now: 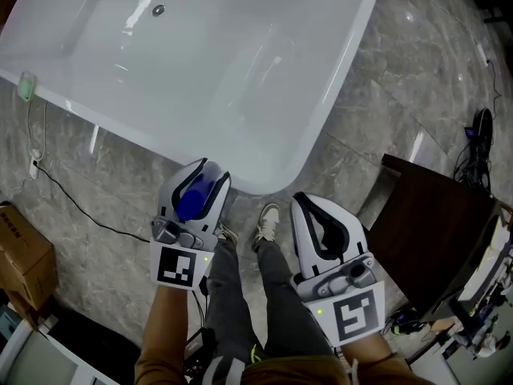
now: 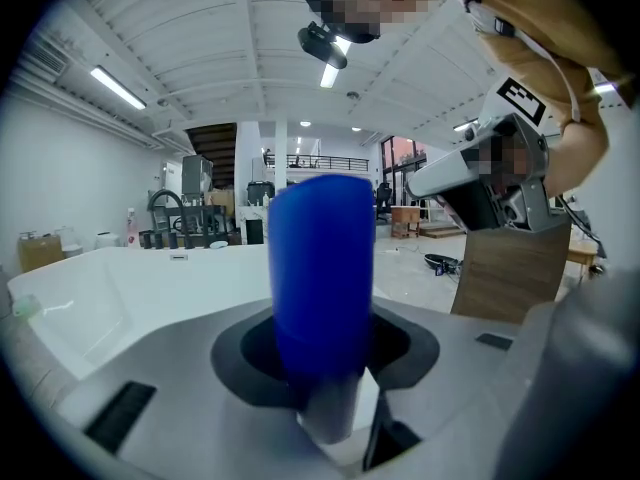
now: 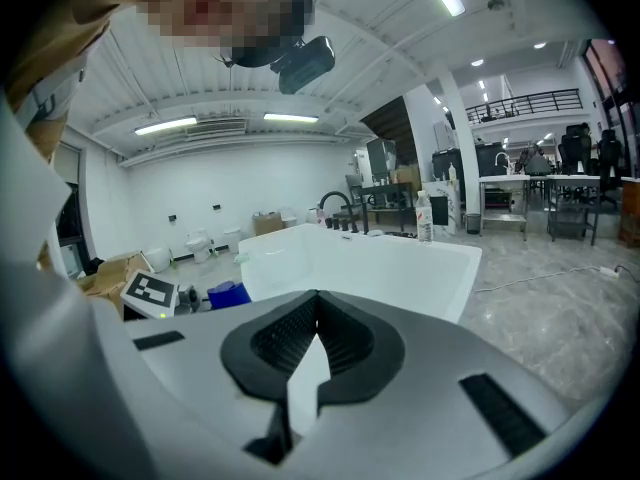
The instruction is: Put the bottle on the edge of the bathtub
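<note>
The left hand-held gripper (image 1: 202,174) pinches a blue bottle (image 1: 193,198), its jaws pressed on either side of the round body; the bottle hangs over the floor just short of the near rounded corner of the white bathtub (image 1: 341,87), not yet touching the rim. The right hand-held gripper (image 1: 309,204) is pressed together on nothing, its ribbed pads meeting in the right gripper view; it waits beside the person's legs, apart from the tub.

In the left gripper view the bottle (image 2: 322,258) is a smooth, opaque cylinder with a pale grey part nearest the camera; whether that is a cap I cannot tell. It looks like stiff plastic, probably light, and likely slick under the pads; how full it is cannot be seen. A hold across the straight middle of the body, as now, seems soundest, since it leaves the end free to land flat.

The rim looks glossy, narrow and rounded; a tilted release could let the bottle slide into the basin or onto the floor.
</note>
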Available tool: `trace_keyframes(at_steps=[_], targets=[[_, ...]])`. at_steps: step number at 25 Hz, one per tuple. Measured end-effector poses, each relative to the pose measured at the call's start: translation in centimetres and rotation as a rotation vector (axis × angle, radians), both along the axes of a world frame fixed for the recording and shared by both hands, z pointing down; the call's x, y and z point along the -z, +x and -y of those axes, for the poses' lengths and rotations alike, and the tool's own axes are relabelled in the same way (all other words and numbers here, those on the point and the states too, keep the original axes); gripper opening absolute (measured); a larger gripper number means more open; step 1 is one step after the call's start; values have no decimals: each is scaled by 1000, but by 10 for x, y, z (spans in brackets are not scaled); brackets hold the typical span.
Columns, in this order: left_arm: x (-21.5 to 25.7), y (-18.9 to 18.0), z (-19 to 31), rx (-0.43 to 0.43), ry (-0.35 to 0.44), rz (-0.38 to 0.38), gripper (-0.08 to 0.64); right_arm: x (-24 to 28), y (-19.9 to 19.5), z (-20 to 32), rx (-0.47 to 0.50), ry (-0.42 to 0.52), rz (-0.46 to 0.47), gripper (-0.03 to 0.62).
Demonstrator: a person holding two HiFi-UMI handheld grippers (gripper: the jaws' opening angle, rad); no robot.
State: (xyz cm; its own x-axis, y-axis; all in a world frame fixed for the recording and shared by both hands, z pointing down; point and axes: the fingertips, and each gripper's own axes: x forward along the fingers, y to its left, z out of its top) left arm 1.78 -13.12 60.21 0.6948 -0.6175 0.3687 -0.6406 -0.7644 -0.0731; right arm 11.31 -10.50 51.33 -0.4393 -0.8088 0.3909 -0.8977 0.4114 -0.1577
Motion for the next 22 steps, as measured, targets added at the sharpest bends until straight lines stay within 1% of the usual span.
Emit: trace_keyframes(at_steps=[5, 6, 18, 22], targets=[[-2, -2, 1, 8, 3, 5, 146, -2, -2, 2, 1, -5, 2, 3], [-2, -1, 1, 8, 6, 7, 132, -2, -3, 2, 3, -6, 2, 3], [-2, -1, 0, 8, 14, -5, 133, -5, -7, 0, 4, -12, -1, 3], [-3, -3, 0, 8, 11, -9, 145, -6, -10, 1, 5, -12, -1, 3]])
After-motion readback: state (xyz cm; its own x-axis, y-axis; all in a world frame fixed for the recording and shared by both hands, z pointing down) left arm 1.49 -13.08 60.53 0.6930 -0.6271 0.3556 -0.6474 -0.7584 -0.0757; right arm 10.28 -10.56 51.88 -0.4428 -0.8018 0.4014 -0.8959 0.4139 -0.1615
